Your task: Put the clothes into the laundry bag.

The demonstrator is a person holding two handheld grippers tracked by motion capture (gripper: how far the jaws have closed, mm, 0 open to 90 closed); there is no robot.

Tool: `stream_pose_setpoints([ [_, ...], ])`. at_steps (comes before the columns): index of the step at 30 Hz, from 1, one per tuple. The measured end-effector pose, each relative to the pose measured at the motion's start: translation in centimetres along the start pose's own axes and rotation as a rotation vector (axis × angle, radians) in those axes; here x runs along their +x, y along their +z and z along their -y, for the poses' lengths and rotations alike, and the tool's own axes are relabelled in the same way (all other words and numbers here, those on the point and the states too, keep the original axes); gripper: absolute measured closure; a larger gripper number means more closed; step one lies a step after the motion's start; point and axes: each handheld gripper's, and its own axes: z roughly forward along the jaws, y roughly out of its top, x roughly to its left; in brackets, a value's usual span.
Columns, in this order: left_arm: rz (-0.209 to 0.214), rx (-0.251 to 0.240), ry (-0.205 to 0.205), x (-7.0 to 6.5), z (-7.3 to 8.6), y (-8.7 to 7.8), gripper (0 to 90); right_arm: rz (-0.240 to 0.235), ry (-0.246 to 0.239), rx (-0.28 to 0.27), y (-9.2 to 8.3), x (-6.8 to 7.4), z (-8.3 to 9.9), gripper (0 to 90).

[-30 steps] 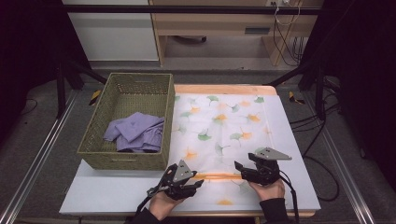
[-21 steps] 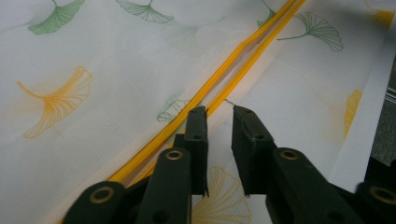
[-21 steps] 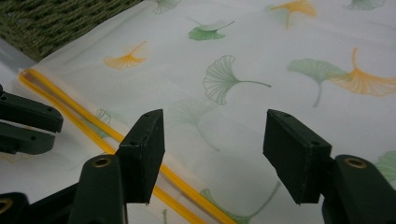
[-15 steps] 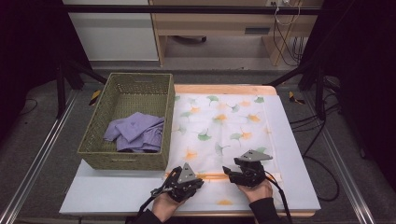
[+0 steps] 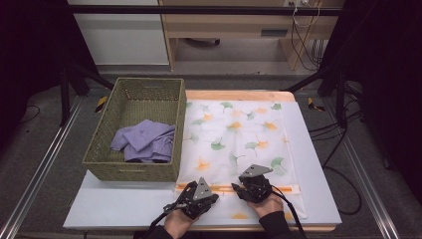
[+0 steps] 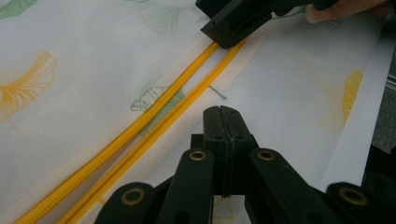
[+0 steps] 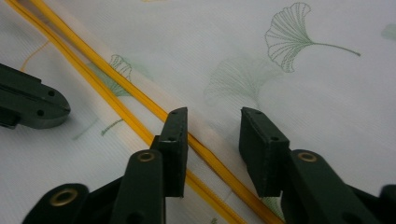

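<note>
Left gripper [image 5: 191, 195]: at the near edge of the table, jaws pressed flat together in the left gripper view, tips resting on the cloth just short of the yellow bands; whether a fold of cloth is pinched between them cannot be told.
Right gripper [image 5: 247, 185]: just beside the left one, at its right. Its jaws have just been closing and stand apart, straddling one yellow band [image 7: 140, 100] without pressing it.
Cloth [image 5: 234, 134]: thin white fabric printed with green and orange ginkgo leaves, spread flat over the right half of the table. A doubled yellow band crosses it near the front, and a narrow strip of cloth lies past that band toward the person.
Cloth surface: fine woven texture, smooth and flat around both sets of jaws.
Table [image 5: 114, 209]: pale top, bare at the front left corner and in a strip along the right side of the cloth.
Basket [image 5: 134, 172]: woven green, on the left half of the table, its right wall touching the cloth's left edge.
Purple garment [image 5: 144, 141]: crumpled inside the basket.
Far edge: the cloth ends just before the wooden back rim [image 5: 239, 94].
</note>
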Motion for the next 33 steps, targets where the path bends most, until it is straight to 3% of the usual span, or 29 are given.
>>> stream_pose_setpoints([
  [6,-0.004,0.000,-0.001,-0.1,0.0,0.0,88.7,0.017,0.003,-0.018,0.1,-0.6,0.1,71.3],
  [12,-0.012,0.001,0.002,-0.2,0.0,0.0,88.8,-0.004,0.002,-0.015,-0.4,-0.5,0.5,68.1],
  [19,-0.017,0.002,0.004,-0.3,0.0,0.0,88.8,-0.003,0.024,-0.024,-0.4,-1.2,0.7,85.9],
  [26,-0.015,0.007,0.008,-0.2,-0.1,0.0,88.7,-0.027,0.055,-0.042,-0.6,-1.7,0.5,87.5],
  [29,-0.015,0.011,0.012,-0.2,-0.2,-0.1,88.4,-0.038,0.062,-0.077,-1.3,-1.8,0.3,87.6],
  [33,-0.030,-0.023,0.019,0.0,-1.1,-0.9,83.6,-0.060,0.083,-0.104,-1.9,-2.1,0.2,87.7],
])
